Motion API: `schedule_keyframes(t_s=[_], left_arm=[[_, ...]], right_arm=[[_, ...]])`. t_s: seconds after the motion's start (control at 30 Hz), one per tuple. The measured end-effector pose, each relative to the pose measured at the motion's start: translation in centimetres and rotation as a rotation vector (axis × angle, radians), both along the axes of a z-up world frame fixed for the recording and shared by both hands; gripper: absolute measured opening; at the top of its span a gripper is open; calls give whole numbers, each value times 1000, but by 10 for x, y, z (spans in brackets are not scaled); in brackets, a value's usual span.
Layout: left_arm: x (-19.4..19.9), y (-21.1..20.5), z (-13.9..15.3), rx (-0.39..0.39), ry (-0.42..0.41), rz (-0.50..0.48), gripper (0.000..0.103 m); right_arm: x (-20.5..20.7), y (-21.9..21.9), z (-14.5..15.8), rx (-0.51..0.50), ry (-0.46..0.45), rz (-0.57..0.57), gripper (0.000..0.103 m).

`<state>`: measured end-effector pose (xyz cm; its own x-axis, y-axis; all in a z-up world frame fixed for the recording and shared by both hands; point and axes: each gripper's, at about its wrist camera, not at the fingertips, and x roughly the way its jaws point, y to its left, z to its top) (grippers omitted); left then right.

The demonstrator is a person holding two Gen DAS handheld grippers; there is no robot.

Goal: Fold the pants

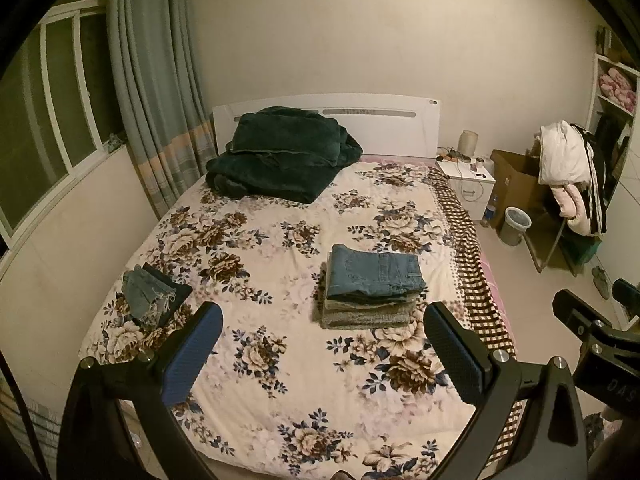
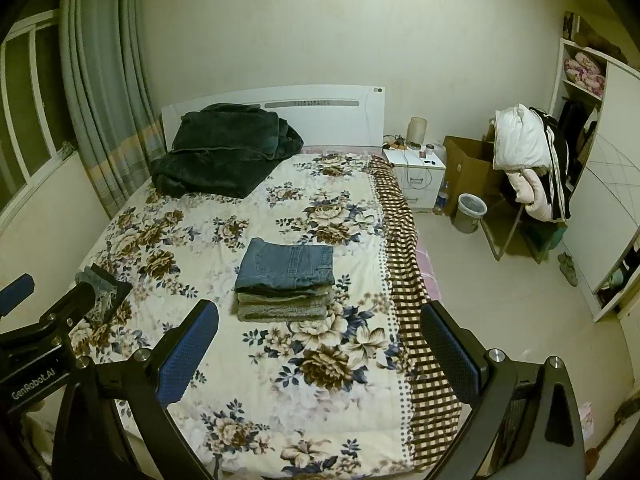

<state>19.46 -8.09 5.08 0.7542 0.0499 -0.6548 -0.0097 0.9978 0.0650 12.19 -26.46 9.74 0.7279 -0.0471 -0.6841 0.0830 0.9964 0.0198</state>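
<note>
Both claws, left [image 1: 322,326] and right [image 2: 320,324], gape empty; only the left view shows frayed denim [image 1: 146,294] unobstructed.

Your two wrist cameras looked from the foot of the bed [image 1: 280,220] toward its headboard [image 2: 280,98], side by side, well back, sharing the whole bed.

The floral-covered bed [image 1: 280,360] carries three things — a folded stack [image 1: 370,286]; frayed denim [image 1: 150,294]; a dark blanket [image 1: 280,152].

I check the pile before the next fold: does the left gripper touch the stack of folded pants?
Apart. In the left wrist view the open left gripper hangs short of the stack of folded pants, with bare bedspread between.
</note>
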Motion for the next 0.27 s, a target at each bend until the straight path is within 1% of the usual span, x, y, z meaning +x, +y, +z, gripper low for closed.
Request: schedule_keyframes(t_s=[0.27], left_arm=[[-2,1,-3,-5,0,-2,103]], right_arm=[[0,-2,0,1,3,0,103]])
